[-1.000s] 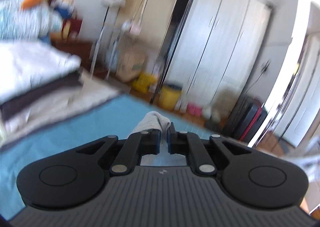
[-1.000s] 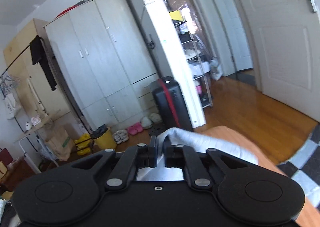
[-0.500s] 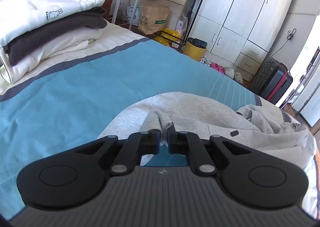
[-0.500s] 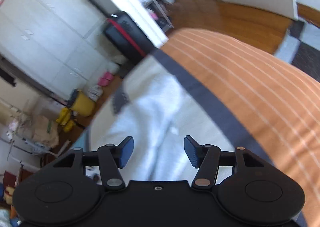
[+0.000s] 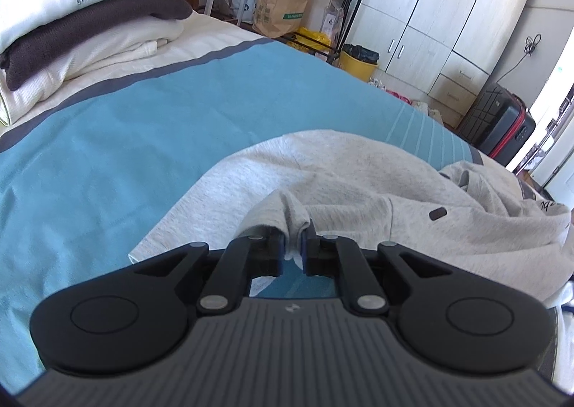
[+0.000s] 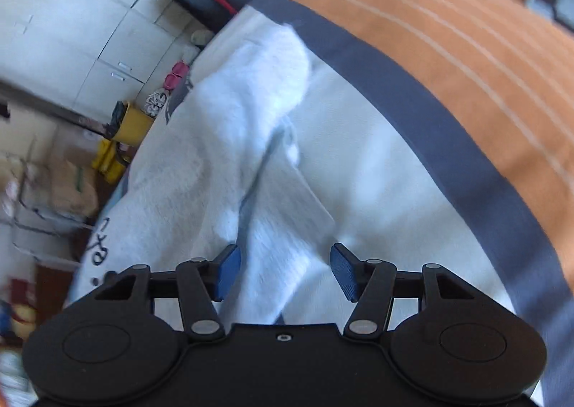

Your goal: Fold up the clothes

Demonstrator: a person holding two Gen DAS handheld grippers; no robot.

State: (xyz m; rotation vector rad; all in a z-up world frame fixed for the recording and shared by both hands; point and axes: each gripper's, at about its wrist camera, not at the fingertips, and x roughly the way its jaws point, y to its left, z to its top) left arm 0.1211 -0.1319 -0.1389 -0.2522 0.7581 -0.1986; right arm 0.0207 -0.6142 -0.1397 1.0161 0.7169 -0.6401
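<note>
Your left gripper point(image 5: 293, 249) pinches the grey sweatshirt point(image 5: 358, 184) on the blue bed point(image 5: 107, 141); your right gripper point(image 6: 283, 272) hangs released above it, wardrobe point(image 5: 448, 5) beyond.

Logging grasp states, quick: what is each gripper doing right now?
Left gripper: shut on a pinch of the grey sweatshirt.
Right gripper: open, holding nothing, above the sweatshirt.

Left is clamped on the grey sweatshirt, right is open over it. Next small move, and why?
Probably close the right gripper on the fold of the grey sweatshirt lying between its open jaws. The left gripper already pinches a bunched edge, and the garment lies rumpled on the bedspread, so a second grip seems needed before spreading it flat.
</note>
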